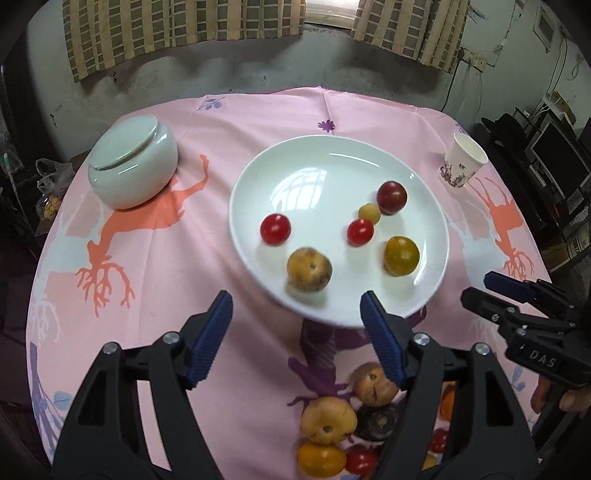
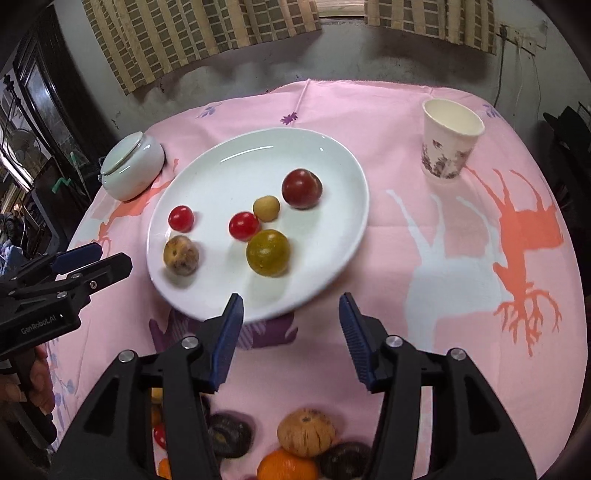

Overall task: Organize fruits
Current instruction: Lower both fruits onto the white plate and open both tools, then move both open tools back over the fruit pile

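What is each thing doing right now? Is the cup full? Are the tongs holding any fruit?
left tongs: open, holding nothing
right tongs: open, holding nothing
white plate: six fruits on it
paper cup: upright, looks empty
lidded white jar: lid on, sitting askew
loose fruit pile: on the cloth, off the plate

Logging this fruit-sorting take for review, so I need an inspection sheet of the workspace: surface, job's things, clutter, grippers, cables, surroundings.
Surface: round table under a pink tablecloth printed with deer shapes.
Job's things: white plate holding six fruits: two red cherry tomatoes, a dark red one, a small yellow one, a yellow-green one and a blurred brown fruit near the front rim. Loose fruit pile on the cloth by the near edge.
Clutter: lidded pale green jar; paper cup, upright, nothing visible inside.
Grippers: left gripper open, empty; right gripper open, empty.
Cables: wires on the wall at right, off the table.
Surroundings: checked curtains, window, furniture alongside.
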`<state>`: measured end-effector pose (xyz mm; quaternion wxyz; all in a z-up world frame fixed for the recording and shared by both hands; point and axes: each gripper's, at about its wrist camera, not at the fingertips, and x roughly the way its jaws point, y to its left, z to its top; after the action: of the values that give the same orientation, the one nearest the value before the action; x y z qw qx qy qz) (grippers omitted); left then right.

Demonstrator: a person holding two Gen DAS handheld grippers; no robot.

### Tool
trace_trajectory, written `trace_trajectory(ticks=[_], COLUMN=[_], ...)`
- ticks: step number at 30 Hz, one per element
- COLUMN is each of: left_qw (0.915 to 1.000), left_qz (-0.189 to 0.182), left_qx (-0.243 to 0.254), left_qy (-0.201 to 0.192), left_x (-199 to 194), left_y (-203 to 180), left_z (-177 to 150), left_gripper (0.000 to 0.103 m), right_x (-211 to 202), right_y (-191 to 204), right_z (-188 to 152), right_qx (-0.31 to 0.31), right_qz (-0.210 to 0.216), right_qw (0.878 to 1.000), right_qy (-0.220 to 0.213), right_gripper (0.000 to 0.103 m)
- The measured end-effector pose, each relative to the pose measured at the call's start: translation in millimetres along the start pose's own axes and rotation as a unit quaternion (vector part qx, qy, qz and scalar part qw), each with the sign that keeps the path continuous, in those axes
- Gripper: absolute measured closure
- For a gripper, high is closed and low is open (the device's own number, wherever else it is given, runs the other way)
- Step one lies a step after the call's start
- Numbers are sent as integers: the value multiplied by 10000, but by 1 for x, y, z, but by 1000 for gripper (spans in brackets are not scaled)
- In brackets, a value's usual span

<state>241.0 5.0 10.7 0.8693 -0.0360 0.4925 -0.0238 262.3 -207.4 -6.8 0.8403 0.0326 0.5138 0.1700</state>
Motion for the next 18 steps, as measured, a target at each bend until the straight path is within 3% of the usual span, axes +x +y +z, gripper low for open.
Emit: trace_trajectory(ticks=[6,11,18], left_qw=[9990,9979,9907], left_qz=[-62,-196,-660], left_qx=[-378,-390,-625], left_qy=[229,476,1008], left_x=[-23,-38,-42], left_y=[12,7,-4], left_z=[-53,-101,-159], left_gripper=[27,24,24], right_x=[-42,-60,-69], right_y=[-10,-9,1], right_z=[-65,-124,-175], right_qx=[335,462,722], right_qz=[-10,-45,62], right_qw=[9992,9974,9939], right_qy=[217,552,826], right_gripper=[49,49,49])
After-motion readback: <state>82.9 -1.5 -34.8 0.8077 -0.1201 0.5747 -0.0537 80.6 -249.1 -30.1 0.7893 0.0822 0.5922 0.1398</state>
